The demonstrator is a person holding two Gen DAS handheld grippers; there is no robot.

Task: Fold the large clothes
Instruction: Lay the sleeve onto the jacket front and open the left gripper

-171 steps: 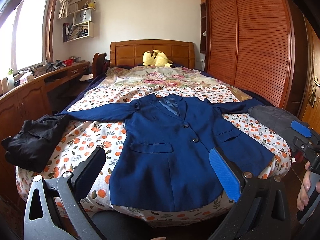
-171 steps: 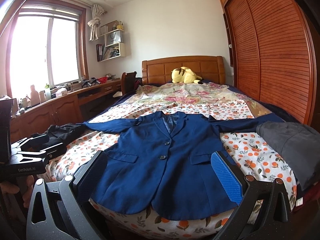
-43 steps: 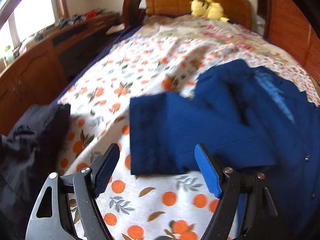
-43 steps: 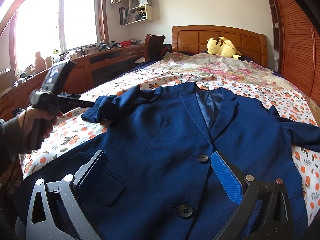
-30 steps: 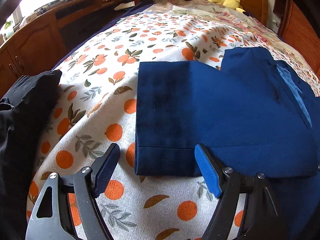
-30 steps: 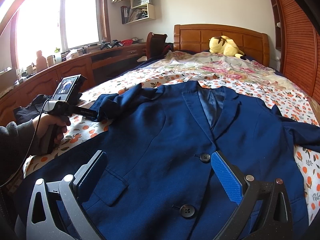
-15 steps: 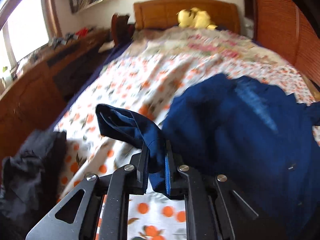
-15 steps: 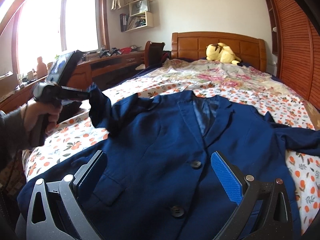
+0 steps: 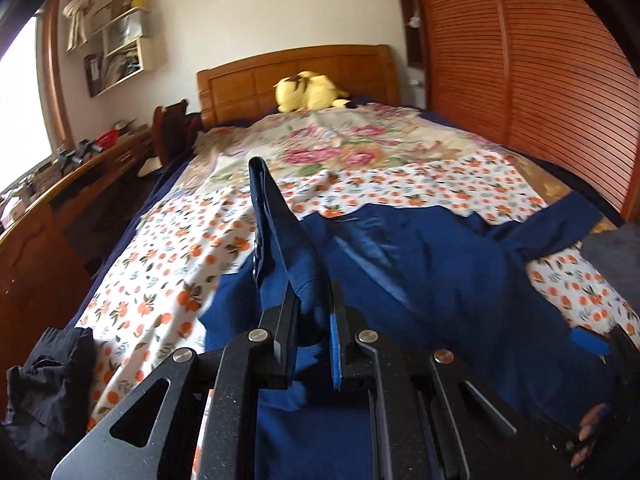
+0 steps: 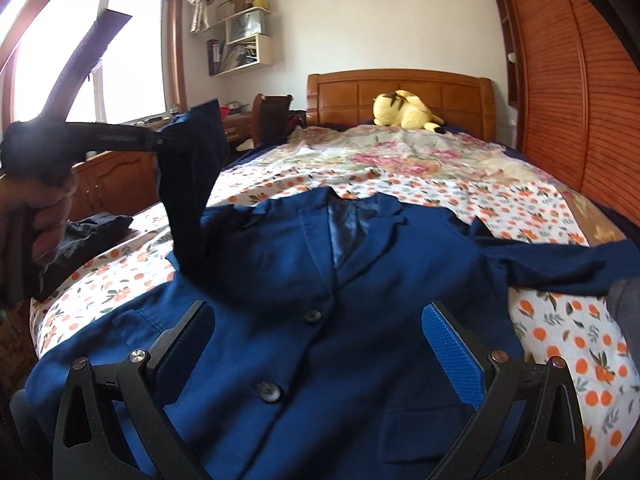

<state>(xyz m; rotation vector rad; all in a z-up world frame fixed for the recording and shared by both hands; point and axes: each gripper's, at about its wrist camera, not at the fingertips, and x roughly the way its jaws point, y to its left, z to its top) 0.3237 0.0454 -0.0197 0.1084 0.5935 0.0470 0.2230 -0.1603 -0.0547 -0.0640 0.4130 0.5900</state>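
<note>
Left wrist view: my left gripper now pinches the sleeve, lifted off the bed; next, across the jacket. Right gripper spread, idle.

No text, label, brand, number or sign can be read in either view; the books on the wall shelf at the far left are too small and blurred for any lettering to show, and the side of the left hand-held gripper as seen from the right wrist is dark and smeared, so whatever marking it may carry cannot be made out
</note>
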